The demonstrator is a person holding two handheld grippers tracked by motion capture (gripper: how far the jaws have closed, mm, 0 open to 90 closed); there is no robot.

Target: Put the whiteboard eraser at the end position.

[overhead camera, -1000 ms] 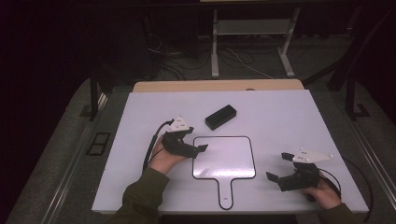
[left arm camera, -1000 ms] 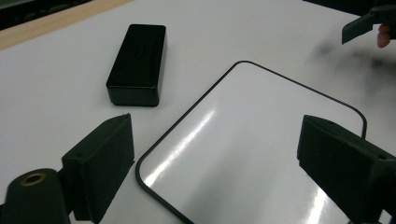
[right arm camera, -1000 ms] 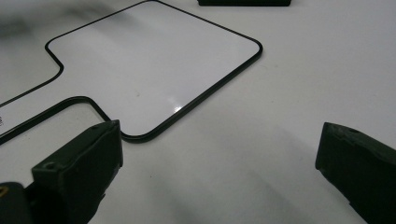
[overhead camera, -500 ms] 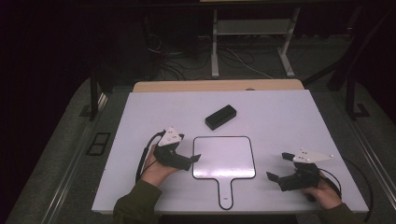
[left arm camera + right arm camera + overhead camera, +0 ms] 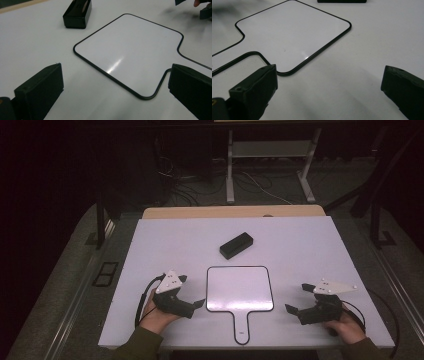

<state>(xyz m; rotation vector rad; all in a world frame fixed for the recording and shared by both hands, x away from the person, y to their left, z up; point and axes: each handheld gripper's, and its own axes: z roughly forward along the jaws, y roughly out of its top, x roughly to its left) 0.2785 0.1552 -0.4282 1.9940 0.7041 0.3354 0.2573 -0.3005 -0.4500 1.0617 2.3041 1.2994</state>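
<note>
Dark floor, cables and metal stand legs [image 5: 230, 170] lie beyond your white table [image 5: 300, 250], and everything you work with sits on that pale top.

Your left gripper [image 5: 192, 292] has its jaws spread wide with nothing between them; in the left gripper view the two black jaws rise from the bottom corners, and the near corner of the whiteboard paddle [image 5: 130, 52] lies on the table ahead between them, untouched. From above, your left hand [image 5: 157, 312] rests at the table's near edge, just left of the paddle, with the jaws pointing right toward the paddle's lower left corner, close to it but apart.

Your right gripper [image 5: 299, 299] is likewise wide open and holds nothing; in the right gripper view its jaws frame bare table, with the paddle's [image 5: 292, 35] rounded corner and the start of its handle just off the left-hand jaw. From above, your right hand [image 5: 342, 327] sits near the table's near right corner, jaws pointing left, clearly apart from the paddle.

Your paddle [image 5: 240, 287] lies flat, midway between the two grippers, its handle [image 5: 241, 327] pointing toward you and reaching the table's near edge. Behind it, well clear of both grippers, a black eraser block [image 5: 236, 245] lies at a slant.
</note>
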